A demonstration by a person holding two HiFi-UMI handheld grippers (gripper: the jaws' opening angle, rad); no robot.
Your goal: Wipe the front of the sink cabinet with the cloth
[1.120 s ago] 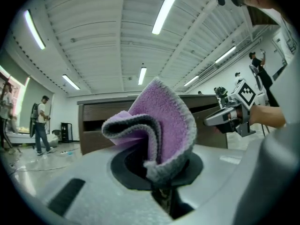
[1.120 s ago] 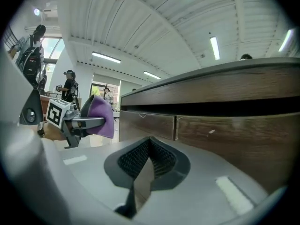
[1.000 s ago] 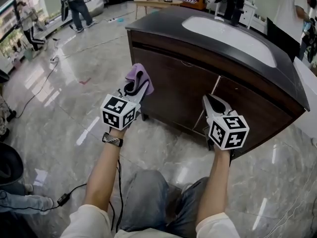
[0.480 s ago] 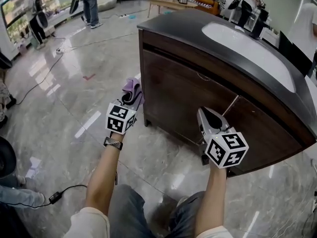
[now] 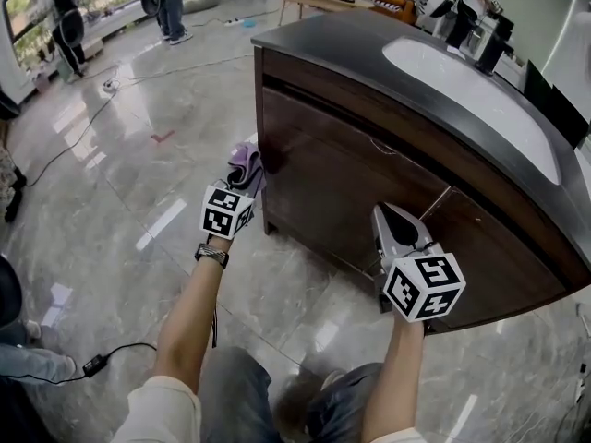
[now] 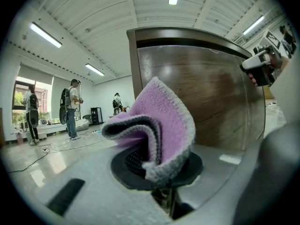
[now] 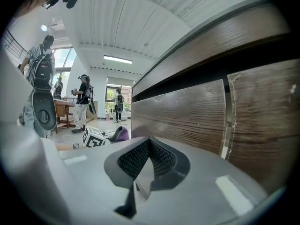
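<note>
Pinching the folded purple cloth (image 6: 161,121), the left tongs (image 5: 243,181) sit just beside the left corner of the sink cabinet front (image 5: 342,173), whose long axis runs rightward from the cloth. The right tongs (image 5: 388,218) are pressed together and empty, further along that front. The wiping stroke likely falls to the left tongs.

1. A glossy grey marble-tiled floor (image 5: 102,210) carries everything here.
2. The dark wooden sink cabinet (image 5: 351,173) stands directly on it.
3. A black cable with its adapter (image 5: 95,365) lies on the tiles at the lower left.
</note>
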